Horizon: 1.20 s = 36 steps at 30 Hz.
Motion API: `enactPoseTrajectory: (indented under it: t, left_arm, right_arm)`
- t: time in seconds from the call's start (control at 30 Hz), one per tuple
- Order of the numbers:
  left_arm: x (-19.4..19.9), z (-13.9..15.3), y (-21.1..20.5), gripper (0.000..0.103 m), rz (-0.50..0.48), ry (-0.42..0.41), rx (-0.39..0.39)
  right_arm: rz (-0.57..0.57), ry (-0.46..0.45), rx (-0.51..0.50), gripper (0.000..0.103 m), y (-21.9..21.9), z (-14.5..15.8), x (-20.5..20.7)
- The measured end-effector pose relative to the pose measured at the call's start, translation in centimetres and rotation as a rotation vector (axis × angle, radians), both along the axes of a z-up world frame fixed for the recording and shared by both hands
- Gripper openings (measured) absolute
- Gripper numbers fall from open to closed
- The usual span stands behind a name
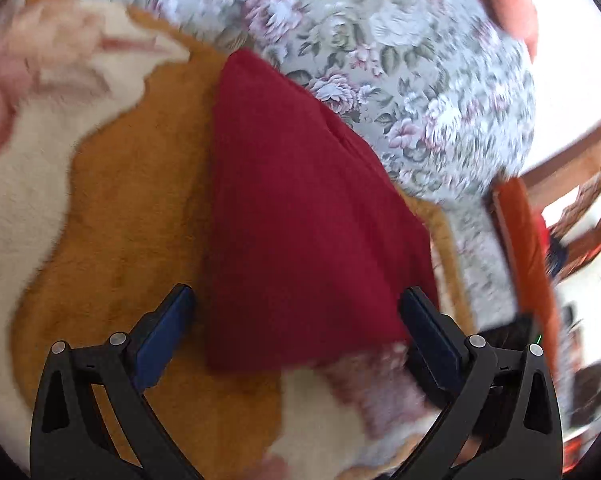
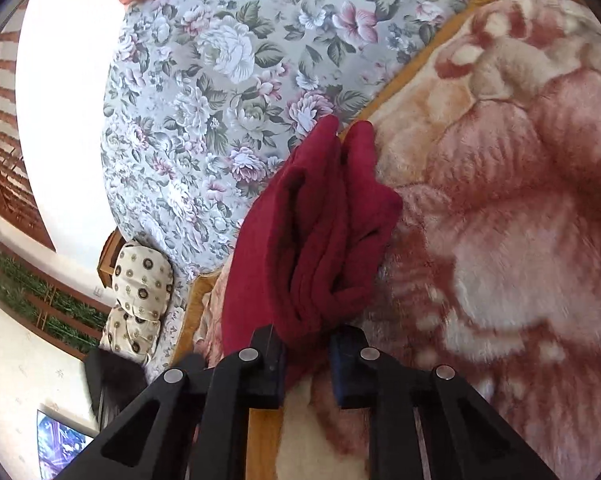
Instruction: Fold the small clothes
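Note:
A dark red cloth (image 1: 300, 208) lies folded on the plush blanket (image 1: 132, 232), its far edge against a floral cushion (image 1: 400, 60). In the left wrist view my left gripper (image 1: 298, 306) stands wide open astride the cloth's near end, one finger on each side. In the right wrist view the same red cloth (image 2: 312, 224) is bunched in upright folds. My right gripper (image 2: 306, 346) has its jaws drawn close together around the near end of the bunch and pinches it. The left wrist view is blurred.
The floral cushion (image 2: 220, 100) fills the far side. The cream, orange and pink blanket (image 2: 500, 220) spreads to the right. A small patterned pillow (image 2: 140, 300) lies at the left, by a wooden rail (image 2: 4, 140) and a lit screen (image 2: 60, 448).

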<state>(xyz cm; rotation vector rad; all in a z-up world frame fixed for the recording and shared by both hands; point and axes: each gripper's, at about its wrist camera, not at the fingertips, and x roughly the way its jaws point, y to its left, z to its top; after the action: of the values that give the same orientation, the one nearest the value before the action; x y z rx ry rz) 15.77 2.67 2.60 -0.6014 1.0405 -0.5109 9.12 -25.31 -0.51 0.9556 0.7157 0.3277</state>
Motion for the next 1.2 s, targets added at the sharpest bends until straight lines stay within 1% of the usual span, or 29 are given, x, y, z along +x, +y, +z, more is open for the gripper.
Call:
enactPoseTrajectory:
  t: [0.07, 0.1, 0.13, 0.17, 0.2, 0.27, 0.33, 0.37, 0.4, 0.43, 0.5, 0.53, 0.57, 0.6, 0.63, 0.67, 0.7, 0.73, 0.77, 0.8, 0.83, 0.87, 0.9, 0.93, 0.97, 1.03, 1.1, 1.17, 1.2]
  left_arm:
    - [0.2, -1.0, -0.7, 0.1, -0.037, 0.067, -0.095]
    - [0.0, -1.0, -0.7, 0.092, -0.013, 0.065, -0.092]
    - [-0.4, -0.8, -0.7, 0.069, 0.008, 0.055, -0.07]
    - [-0.8, -0.9, -0.5, 0.056, 0.021, 0.069, -0.053]
    - [-1.3, -1.0, -0.1, 0.047, 0.028, 0.098, -0.054]
    - [-2.1, -0.8, 0.5, 0.045, 0.026, 0.097, -0.08]
    - [-3.2, -0.4, 0.7, 0.045, 0.02, 0.072, -0.041]
    - [-3.6, -0.3, 0.6, 0.046, 0.013, 0.059, -0.011]
    - [-3.9, -0.3, 0.7, 0.05, 0.012, 0.059, 0.002]
    - [-4.1, -0.3, 0.8, 0.051, 0.009, 0.061, 0.007]
    - [-4.9, 0.4, 1.1, 0.051, 0.006, 0.043, 0.061]
    - [-5.6, 1.1, 1.1, 0.053, 0.013, 0.012, 0.124]
    - [-6.6, 2.0, 1.0, 0.054, 0.023, -0.035, 0.194]
    - [-8.1, 3.1, 0.8, 0.055, 0.037, -0.107, 0.269]
    - [-10.1, 4.4, 0.5, 0.06, 0.063, -0.209, 0.36]
    - [-12.3, 5.7, 0.0, 0.067, 0.094, -0.327, 0.459]
    - [-14.6, 6.9, -0.8, 0.081, 0.124, -0.444, 0.553]
    - [-17.0, 7.8, -1.6, 0.091, 0.142, -0.557, 0.622]
    - [-18.2, 8.1, -1.9, 0.095, 0.148, -0.618, 0.638]
    - [-19.6, 8.4, -2.1, 0.101, 0.15, -0.657, 0.627]
    - [-20.0, 8.4, -2.2, 0.103, 0.14, -0.65, 0.593]
    - [-19.9, 8.2, -2.1, 0.103, 0.132, -0.615, 0.557]
    - [-19.4, 7.8, -2.2, 0.103, 0.13, -0.544, 0.547]
    - [-19.0, 7.2, -2.3, 0.103, 0.12, -0.482, 0.558]
    - [-18.3, 6.5, -2.7, 0.102, 0.094, -0.424, 0.557]
    - [-17.8, 5.2, -3.5, 0.102, 0.039, -0.375, 0.539]
    - [-18.1, 3.5, -4.4, 0.102, 0.029, -0.352, 0.561]
    - [-18.2, 2.1, -5.8, 0.102, 0.002, -0.306, 0.619]
    - [-18.3, 2.1, -6.3, 0.102, 0.005, -0.311, 0.653]
  right_arm:
    - [-0.004, 0.003, 0.024, 0.015, 0.1, -0.3, -0.8]
    - [-0.002, 0.003, 0.028, 0.015, 0.2, -0.4, -1.1]
    - [-0.004, 0.005, 0.029, 0.015, 0.1, -0.5, -1.4]
    - [-0.009, 0.004, 0.039, 0.015, 0.0, -0.5, -1.8]
    - [-0.011, 0.004, 0.045, 0.015, -0.1, -0.4, -2.1]
    - [-0.009, 0.003, 0.05, 0.015, -0.4, -0.2, -3.1]
    - [-0.01, 0.006, 0.035, 0.017, -0.4, -0.4, -3.7]
    - [-0.006, 0.018, 0.044, 0.018, -0.6, -0.8, -3.7]
    - [-0.003, 0.037, 0.054, 0.021, -0.8, -1.1, -3.8]
    - [-0.002, 0.042, 0.047, 0.023, -1.0, -1.0, -4.1]
    - [0.018, 0.006, -0.041, 0.026, -1.1, 0.3, -5.3]
    - [0.042, -0.021, -0.127, 0.026, -0.8, 1.3, -6.1]
    - [0.071, -0.04, -0.218, 0.026, -0.4, 2.2, -7.0]
    - [0.1, -0.055, -0.312, 0.026, 0.2, 3.0, -7.9]
    - [0.122, -0.067, -0.404, 0.026, 0.9, 3.6, -9.0]
    - [0.136, -0.093, -0.504, 0.026, 1.7, 4.3, -10.5]
    - [0.14, -0.125, -0.588, 0.026, 2.4, 4.8, -12.0]
    - [0.131, -0.165, -0.688, 0.026, 3.3, 5.3, -13.9]
    - [0.121, -0.181, -0.726, 0.026, 3.7, 5.4, -14.9]
    - [0.102, -0.195, -0.759, 0.026, 4.1, 5.5, -16.1]
    - [0.079, -0.204, -0.782, 0.026, 4.3, 5.6, -17.1]
    - [0.049, -0.209, -0.809, 0.026, 4.4, 5.8, -17.8]
    - [0.024, -0.216, -0.833, 0.026, 4.7, 6.0, -18.3]
    - [0.011, -0.226, -0.848, 0.026, 4.8, 6.2, -18.7]
    - [0.004, -0.229, -0.854, 0.026, 4.9, 6.4, -18.9]
    - [-0.008, -0.215, -0.846, 0.026, 5.0, 6.7, -18.9]
    - [-0.011, -0.22, -0.808, 0.026, 5.1, 7.1, -18.8]
    - [-0.036, -0.237, -0.794, 0.026, 5.5, 7.4, -19.2]
    - [-0.044, -0.246, -0.795, 0.026, 5.8, 7.4, -19.3]
